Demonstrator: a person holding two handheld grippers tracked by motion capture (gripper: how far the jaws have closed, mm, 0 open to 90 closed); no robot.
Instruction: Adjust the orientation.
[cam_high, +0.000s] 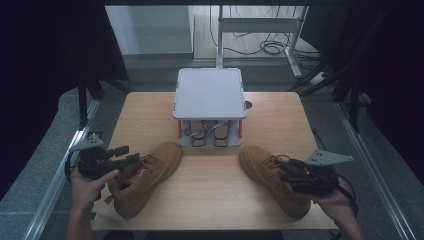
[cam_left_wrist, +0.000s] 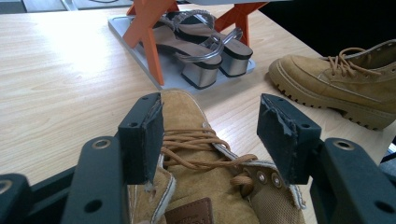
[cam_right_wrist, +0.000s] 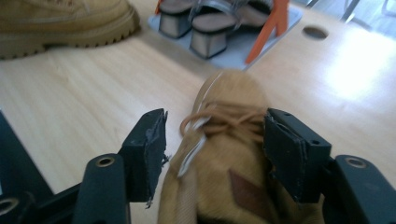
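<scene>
Nearest the person, the left gripper (cam_high: 119, 156) straddles the ankle opening of the left tan boot (cam_high: 145, 177), jaws spread wide, one pad against the collar and the other clear of it. The right gripper (cam_high: 294, 170) brackets the right tan boot (cam_high: 272, 177) at its laces; its jaws sit close to the upper, though blur makes it hard to say whether they press it. Both boots lie on the wooden table (cam_high: 210, 195), toes pointing inward. Beyond them stands a grey shoe rack (cam_high: 209, 92) on orange legs; its top shelf hides most of the block-heeled sandals (cam_left_wrist: 205, 46) beneath.
</scene>
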